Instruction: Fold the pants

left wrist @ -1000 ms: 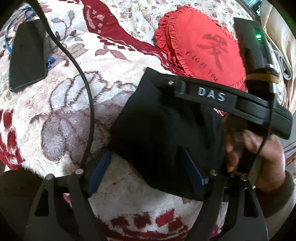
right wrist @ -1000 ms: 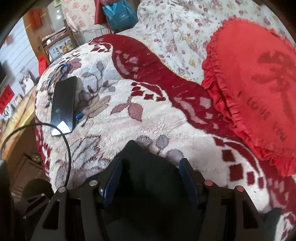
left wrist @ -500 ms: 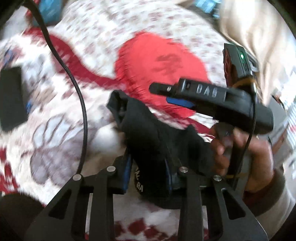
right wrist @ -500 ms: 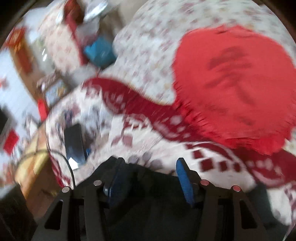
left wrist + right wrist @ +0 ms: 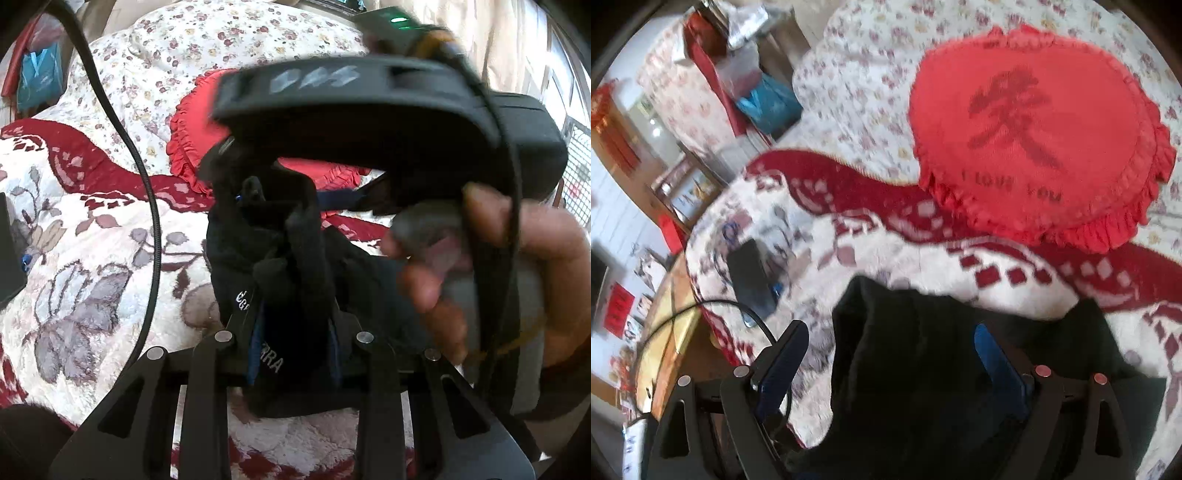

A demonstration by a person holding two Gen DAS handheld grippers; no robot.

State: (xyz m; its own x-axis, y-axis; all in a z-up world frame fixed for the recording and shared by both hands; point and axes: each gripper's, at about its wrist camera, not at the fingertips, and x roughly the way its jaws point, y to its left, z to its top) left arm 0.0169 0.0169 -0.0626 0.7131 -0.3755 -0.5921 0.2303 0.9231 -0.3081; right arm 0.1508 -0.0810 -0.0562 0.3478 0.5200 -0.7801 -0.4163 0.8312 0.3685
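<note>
Black pants (image 5: 291,295) bunched, pinched in left tongs (image 5: 293,343) — right tongs (image 5: 890,354) opening around them.

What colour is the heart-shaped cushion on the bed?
Red, with a ruffled edge and darker lettering; the heart-shaped cushion shows best in the right wrist view.

A red heart-shaped cushion (image 5: 1034,140) with a frilled edge lies on a flowered quilt (image 5: 857,85). In front of it spreads a fleecy blanket (image 5: 85,258) in white and dark red. A black phone (image 5: 750,277) rests on that blanket, and a blue bag (image 5: 768,103) sits beyond the bed.
</note>
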